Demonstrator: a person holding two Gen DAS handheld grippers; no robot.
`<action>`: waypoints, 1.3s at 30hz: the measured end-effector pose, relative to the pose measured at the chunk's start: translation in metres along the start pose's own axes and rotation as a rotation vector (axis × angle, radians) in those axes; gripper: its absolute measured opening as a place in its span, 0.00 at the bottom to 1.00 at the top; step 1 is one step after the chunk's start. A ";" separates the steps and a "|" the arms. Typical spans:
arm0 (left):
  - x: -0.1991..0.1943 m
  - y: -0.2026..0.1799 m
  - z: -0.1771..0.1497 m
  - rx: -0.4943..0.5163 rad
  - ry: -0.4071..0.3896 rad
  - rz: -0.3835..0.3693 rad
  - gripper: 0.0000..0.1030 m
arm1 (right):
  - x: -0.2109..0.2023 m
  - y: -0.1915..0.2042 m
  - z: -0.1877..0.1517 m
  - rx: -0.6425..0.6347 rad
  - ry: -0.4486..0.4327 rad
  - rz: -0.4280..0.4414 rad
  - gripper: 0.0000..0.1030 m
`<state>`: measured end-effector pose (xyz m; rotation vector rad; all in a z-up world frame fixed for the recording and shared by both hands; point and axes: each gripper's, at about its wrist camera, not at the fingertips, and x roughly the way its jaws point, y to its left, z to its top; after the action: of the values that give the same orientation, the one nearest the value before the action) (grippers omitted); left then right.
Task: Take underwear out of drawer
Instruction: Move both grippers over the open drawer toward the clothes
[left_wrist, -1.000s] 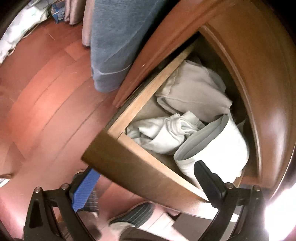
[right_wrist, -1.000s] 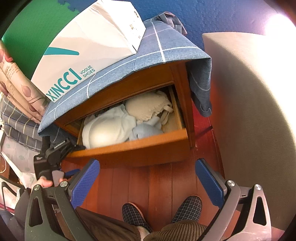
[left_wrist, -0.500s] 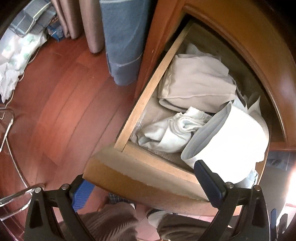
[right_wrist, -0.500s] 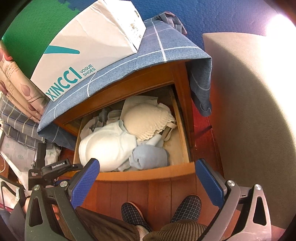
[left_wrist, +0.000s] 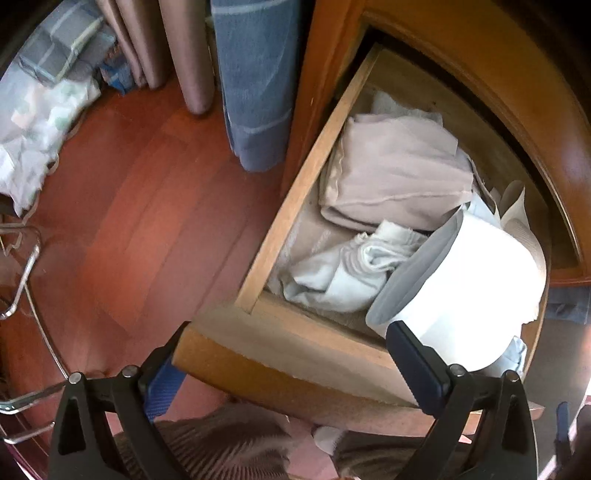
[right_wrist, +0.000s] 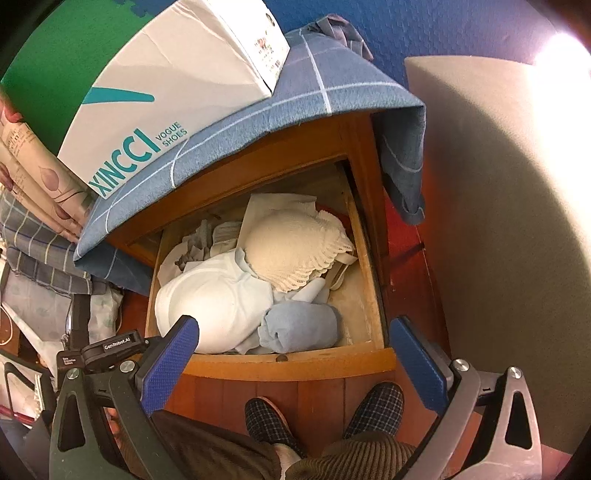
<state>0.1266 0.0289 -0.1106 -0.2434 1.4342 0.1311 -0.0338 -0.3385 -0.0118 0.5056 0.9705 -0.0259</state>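
Note:
The wooden drawer (right_wrist: 288, 363) stands pulled out of the nightstand and is full of underwear: a white bra (right_wrist: 210, 299), a cream lace bra (right_wrist: 291, 251), a rolled light-blue piece (right_wrist: 299, 326). In the left wrist view the drawer front (left_wrist: 295, 373) lies between the jaws of my left gripper (left_wrist: 284, 376), whose left finger (left_wrist: 162, 387) is below the front; whether it grips is unclear. A beige folded piece (left_wrist: 391, 177) and the white bra cup (left_wrist: 465, 291) lie inside. My right gripper (right_wrist: 291, 362) hangs open and empty above the drawer front.
A white shoe box (right_wrist: 166, 96) sits on a blue cloth (right_wrist: 332, 85) over the nightstand top. A bed or mattress side (right_wrist: 498, 221) rises at the right. My slippered feet (right_wrist: 321, 417) stand on the red wood floor. Bags and bedding (left_wrist: 44, 96) lie at the left.
The drawer has slid further out of the nightstand, showing more of the underwear inside. My left gripper moved back with the drawer front. The right gripper stayed in place.

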 end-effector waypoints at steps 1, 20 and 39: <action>-0.003 -0.004 -0.001 0.006 -0.018 0.016 1.00 | 0.002 0.000 0.000 0.001 0.008 -0.001 0.99; -0.082 -0.009 -0.009 0.140 -0.339 -0.088 0.99 | 0.022 0.020 0.001 -0.099 0.144 -0.076 0.99; -0.063 -0.033 -0.001 0.327 -0.210 -0.103 0.99 | 0.094 0.046 0.018 -0.142 0.484 -0.212 0.99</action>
<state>0.1247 0.0003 -0.0460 -0.0325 1.2097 -0.1586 0.0449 -0.2869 -0.0598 0.2783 1.4868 -0.0253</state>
